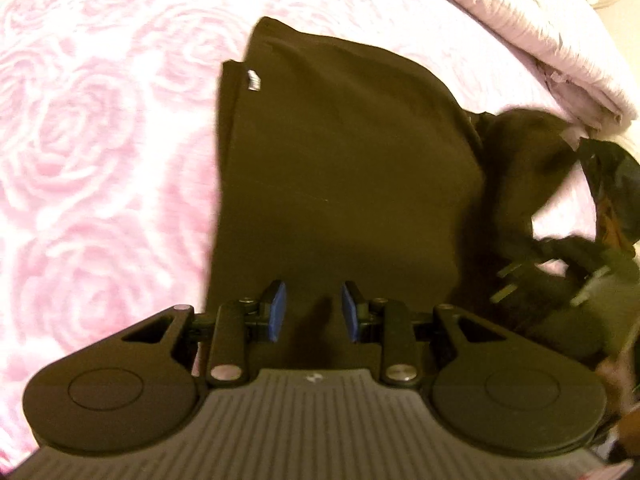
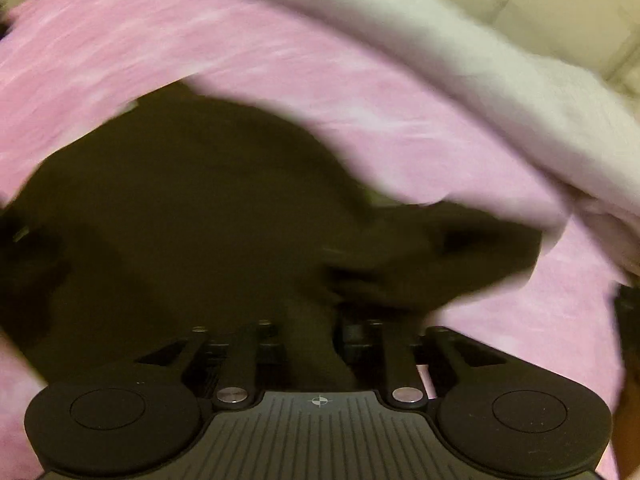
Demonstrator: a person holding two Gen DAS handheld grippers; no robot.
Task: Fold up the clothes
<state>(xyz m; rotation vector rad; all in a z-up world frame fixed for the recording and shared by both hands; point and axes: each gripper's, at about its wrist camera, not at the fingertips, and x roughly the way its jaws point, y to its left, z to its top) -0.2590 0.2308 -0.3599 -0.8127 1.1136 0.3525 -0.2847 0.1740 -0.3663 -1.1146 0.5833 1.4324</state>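
2 handheld grippers work over 1 dark garment (image 1: 340, 152) spread on a pink rose-patterned bedspread (image 1: 88, 140).

Left gripper (image 1: 313, 312): the jaws stand parted with a clear gap between the 2 blue pads (image 1: 278, 312). A fold of the dark cloth rises into that gap, but neither pad presses on it. The garment lies folded lengthwise and runs away from the jaws, with a small label (image 1: 253, 80) near its far left edge. A pale quilt (image 1: 540, 32) is bunched along the far right side of the bedspread.

Right gripper (image 2: 310, 328): the view is heavily motion-blurred. The fingers are dark against the dark cloth, so jaw spacing and any hold on the fabric cannot be determined. The right gripper also appears, blurred, at the right edge of the left wrist view.
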